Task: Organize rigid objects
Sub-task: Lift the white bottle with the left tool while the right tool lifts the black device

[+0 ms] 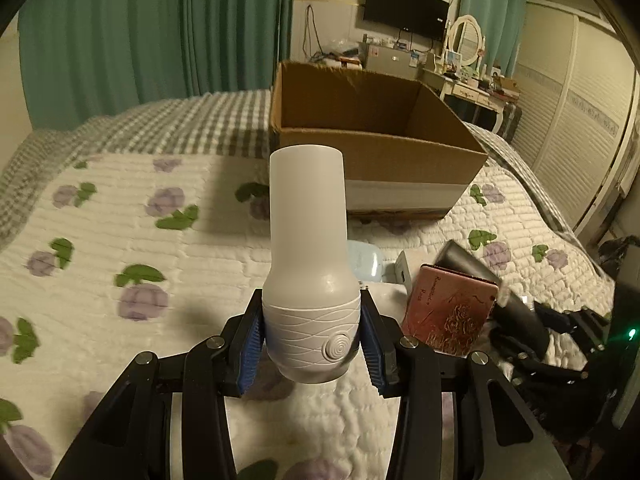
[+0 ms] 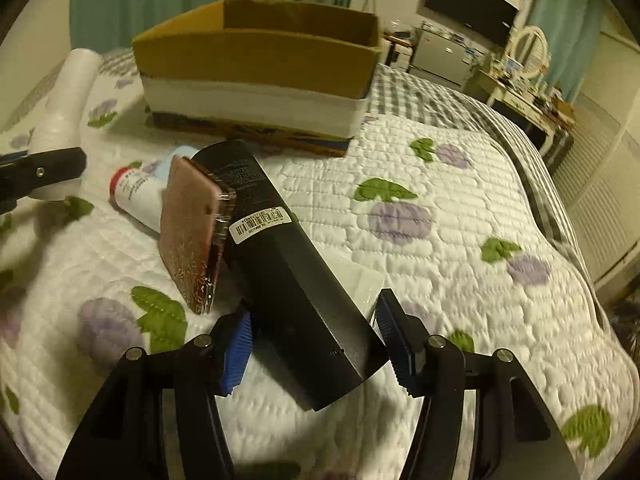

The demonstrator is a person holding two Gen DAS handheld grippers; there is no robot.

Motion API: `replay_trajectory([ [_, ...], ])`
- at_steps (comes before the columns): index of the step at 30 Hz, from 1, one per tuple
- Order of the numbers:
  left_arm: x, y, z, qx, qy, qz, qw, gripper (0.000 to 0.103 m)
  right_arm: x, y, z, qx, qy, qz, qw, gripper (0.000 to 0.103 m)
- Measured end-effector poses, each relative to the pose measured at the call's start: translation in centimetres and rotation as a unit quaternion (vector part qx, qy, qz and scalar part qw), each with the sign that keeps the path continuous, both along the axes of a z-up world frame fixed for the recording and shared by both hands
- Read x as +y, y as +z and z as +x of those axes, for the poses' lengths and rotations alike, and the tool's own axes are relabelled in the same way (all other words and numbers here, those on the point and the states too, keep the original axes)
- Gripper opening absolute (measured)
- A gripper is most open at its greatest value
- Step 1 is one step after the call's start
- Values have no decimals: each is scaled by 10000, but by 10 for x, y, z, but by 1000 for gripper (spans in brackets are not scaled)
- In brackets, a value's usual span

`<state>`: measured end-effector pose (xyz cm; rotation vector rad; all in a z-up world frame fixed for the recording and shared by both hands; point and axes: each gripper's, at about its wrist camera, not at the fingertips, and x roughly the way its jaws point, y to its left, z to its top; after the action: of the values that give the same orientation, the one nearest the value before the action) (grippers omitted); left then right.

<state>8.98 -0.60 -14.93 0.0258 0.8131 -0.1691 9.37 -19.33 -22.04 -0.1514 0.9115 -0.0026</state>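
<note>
My left gripper [image 1: 312, 344] jaws clamp white bottle [image 1: 307, 248] low on base, centre frame, neck aimed at cardboard box [image 1: 372, 160] upper centre. My right gripper [image 2: 316, 344] jaws wide, straddling black box [image 2: 288, 264] on bed [image 2: 460, 280], likely about to grip it.

Two wrist cameras, both low over my bed and facing the far wall.

My left view looks along my left tongs [image 1: 312, 344] straight at the box [image 1: 376, 156], fairly near. My right view sits further right and closer to the quilt [image 2: 460, 216], angled leftward. Both share the box [image 2: 256, 64], pink case [image 1: 450, 312] [image 2: 192, 232] and TV [image 1: 406, 10] [image 2: 470, 4].
</note>
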Motion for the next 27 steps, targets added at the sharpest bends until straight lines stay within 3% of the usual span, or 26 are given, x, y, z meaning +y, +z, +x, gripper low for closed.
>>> replay_trajectory([
  [7,11,11,-25,14,63,100,9999,44,-7,12,-32,-44,-101,307,9995,59],
  [12,8,23,-42,-39,56,-25,10000,44,-7,-16,-31,863,-55,463,9952,59],
  [21,2,37,-56,-163,-10,-48,9999,44,-3,7,-60,706,13,728,9948,58],
  [25,2,41,-58,-205,5,-62,9998,44,-13,9,-62,631,-151,796,9947,22],
  [27,1,41,-58,-204,3,-65,9998,44,-19,12,-62,653,-151,962,9931,20],
])
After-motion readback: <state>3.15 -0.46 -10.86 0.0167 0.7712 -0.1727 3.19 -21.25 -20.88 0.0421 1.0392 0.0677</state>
